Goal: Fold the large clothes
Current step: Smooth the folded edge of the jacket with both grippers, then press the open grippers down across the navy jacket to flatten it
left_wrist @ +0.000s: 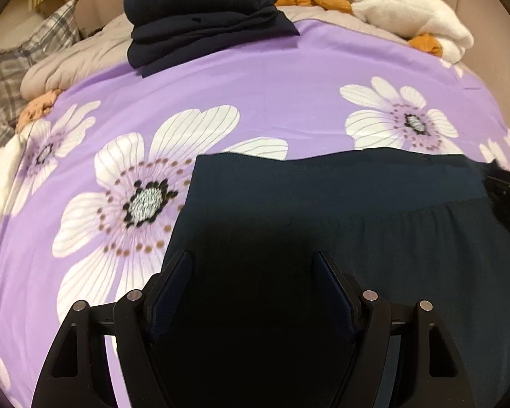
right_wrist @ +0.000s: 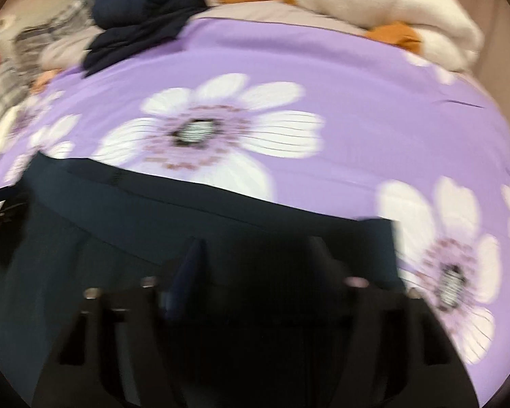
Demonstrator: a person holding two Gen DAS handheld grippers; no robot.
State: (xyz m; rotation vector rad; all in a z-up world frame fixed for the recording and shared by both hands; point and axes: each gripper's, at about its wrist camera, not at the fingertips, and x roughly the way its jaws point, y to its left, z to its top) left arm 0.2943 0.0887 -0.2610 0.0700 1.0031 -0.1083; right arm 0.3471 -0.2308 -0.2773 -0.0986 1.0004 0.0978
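On purple floral bedsheet (left_wrist: 272,78): dark garment (left_wrist: 357,210), folded pile (left_wrist: 200,20).

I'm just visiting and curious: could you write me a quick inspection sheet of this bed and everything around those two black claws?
Surface: purple flowered bedspread, smooth.
Job's things: dark garment spread flat at the near edge; folded dark pile at the far side.
Clutter: white plush toy with orange parts, plaid pillow, beige quilt.
Grippers: left gripper open above the garment; right gripper blurred, jaws apart, nothing gripped.
Cables: nothing seen.
Surroundings: pinkish wall behind the bed.
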